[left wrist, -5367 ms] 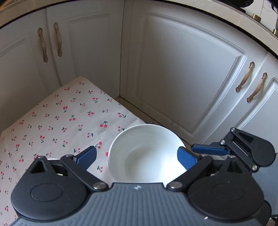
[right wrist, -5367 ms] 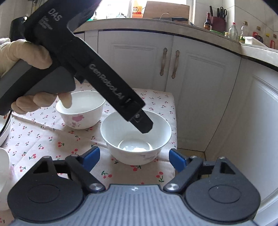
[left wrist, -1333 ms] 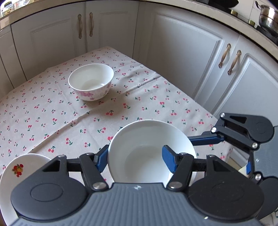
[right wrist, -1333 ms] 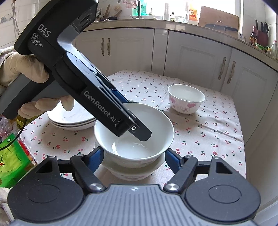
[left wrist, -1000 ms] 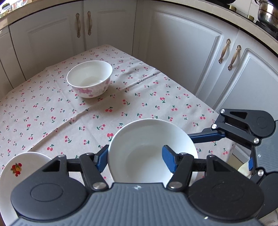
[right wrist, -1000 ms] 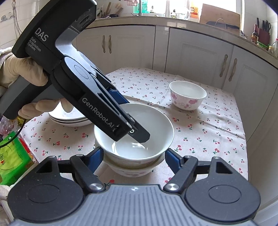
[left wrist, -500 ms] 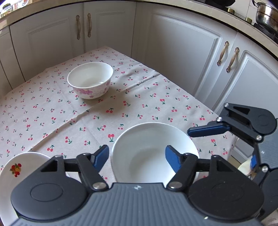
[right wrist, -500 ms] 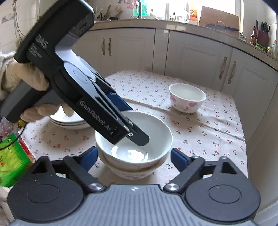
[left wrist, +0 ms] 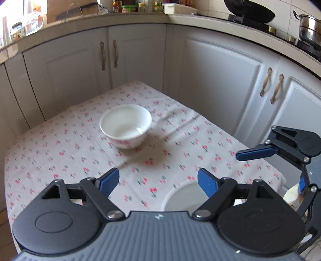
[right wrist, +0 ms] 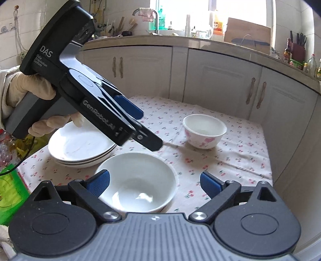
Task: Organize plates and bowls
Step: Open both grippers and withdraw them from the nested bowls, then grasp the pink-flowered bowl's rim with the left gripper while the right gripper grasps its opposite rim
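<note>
A plain white bowl (right wrist: pixel 136 180) sits at the near edge of the cherry-print tablecloth (right wrist: pixel 240 152). In the left wrist view only its rim (left wrist: pixel 180 195) shows under my left gripper (left wrist: pixel 158 180). That gripper's jaws are opening and nothing is between them. My right gripper (right wrist: pixel 155 183) hovers over the bowl with its jaws opening wide and its pads clear of the rim. A pink-flowered bowl (right wrist: pixel 204 130) stands farther back, also seen as the flowered bowl (left wrist: pixel 126 125). Stacked white plates (right wrist: pixel 80 146) lie to the left. A gloved hand (right wrist: pixel 30 90) holds the left gripper (right wrist: pixel 148 130) above the plates.
White cabinet doors (left wrist: pixel 220 84) close in behind and to the right of the table. The table's right edge (right wrist: pixel 268 160) drops off beside them. A green packet (right wrist: pixel 8 190) lies off the left edge. A pan (left wrist: pixel 248 10) and a pot (left wrist: pixel 309 28) sit on the counter.
Both grippers have opened and let go of the white bowl. They have lifted a little, so the bowl sits lower in both views. The left gripper has drawn up out of it.
</note>
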